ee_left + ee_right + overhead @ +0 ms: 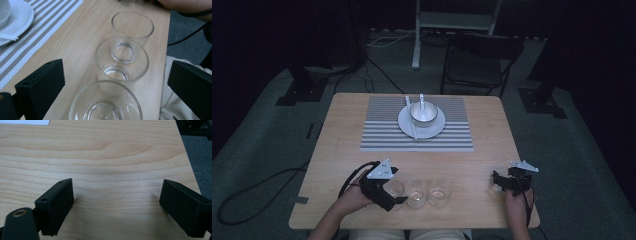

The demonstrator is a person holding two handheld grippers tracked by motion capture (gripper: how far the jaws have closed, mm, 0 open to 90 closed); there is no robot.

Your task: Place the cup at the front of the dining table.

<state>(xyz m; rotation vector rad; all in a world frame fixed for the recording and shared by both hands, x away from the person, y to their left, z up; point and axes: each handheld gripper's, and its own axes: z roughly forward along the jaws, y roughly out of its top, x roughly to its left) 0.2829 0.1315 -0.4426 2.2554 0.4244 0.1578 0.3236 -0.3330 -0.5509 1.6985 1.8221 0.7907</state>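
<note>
The left tongs (pixel 112 82) stand wide open, jaws spread to either side of the nearest of three clear round drinking glasses, which sits between them without either jaw touching it; they grip nothing. From the high view, the left tongs (pixel 394 192) lie at the near left part of the light wooden table (pixel 337 145), right at the leftmost clear glass (pixel 395 189). The three glasses stand upright in a row close to the table's near edge, the middle clear glass (pixel 417 194) just beside the first and the rightmost clear glass (pixel 439 192) just beside that. In the left gripper view they line up one behind another: nearest (pixel 106 102), middle (pixel 122 62) and farthest (pixel 132 31). The right tongs (pixel 117 200) are also wide open and empty, jaws low over bare wood; in the high view they (pixel 499 180) rest near the table's right edge, well apart from the glasses. Farther back, a grey-and-white striped placemat (pixel 382 132) carries a white round plate (pixel 434 131) with a white bowl (pixel 424 113) on it.
</note>
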